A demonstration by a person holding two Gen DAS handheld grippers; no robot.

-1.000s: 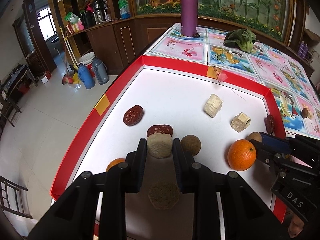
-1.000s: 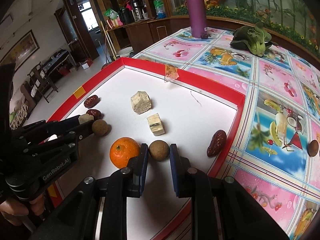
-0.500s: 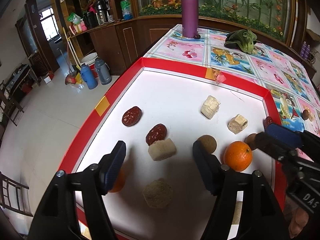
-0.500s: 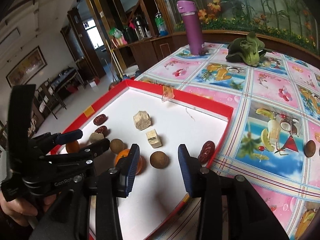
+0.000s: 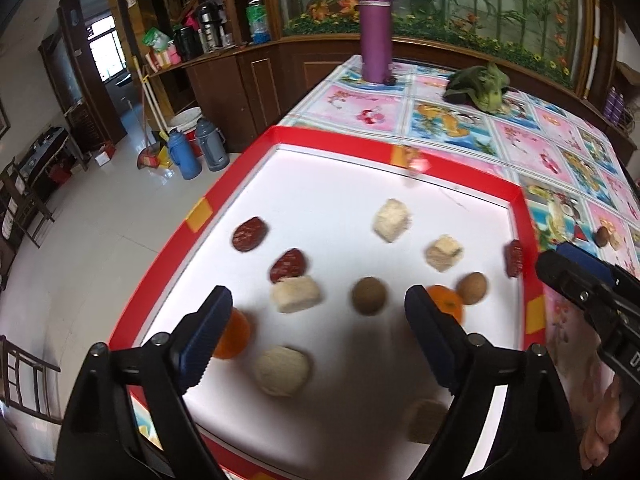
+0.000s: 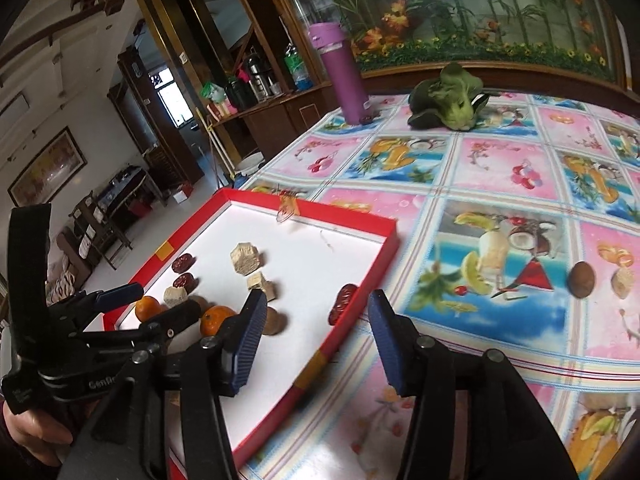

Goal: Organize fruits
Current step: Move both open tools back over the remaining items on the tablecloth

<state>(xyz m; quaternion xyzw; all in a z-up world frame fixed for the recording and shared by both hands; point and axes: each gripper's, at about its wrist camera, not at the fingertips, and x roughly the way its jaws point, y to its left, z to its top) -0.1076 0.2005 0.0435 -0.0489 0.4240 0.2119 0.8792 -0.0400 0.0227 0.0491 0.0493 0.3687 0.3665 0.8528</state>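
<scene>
A red-rimmed white tray (image 5: 352,142) (image 6: 384,248) holds two oranges (image 5: 234,334) (image 6: 216,318), red dates (image 5: 249,234), brown round fruits (image 5: 369,295) (image 6: 275,322) and beige cubes (image 5: 296,294) (image 6: 246,258). My left gripper (image 5: 316,334) is open and empty, raised over the tray's near side. My right gripper (image 6: 316,332) is open and empty over the tray's right rim, near a red date (image 6: 343,304). A brown fruit (image 6: 581,279) and a beige cube (image 6: 622,282) lie outside on the tablecloth.
A purple bottle (image 5: 375,52) (image 6: 340,76) and a green leafy vegetable (image 5: 482,86) (image 6: 452,100) stand at the table's far end. The table's left edge drops to the floor, where thermoses (image 5: 182,154) stand.
Both grippers have opened, letting go of the beige cube and the brown fruit, and have pulled back and up. The right one has swung right toward the tablecloth.
</scene>
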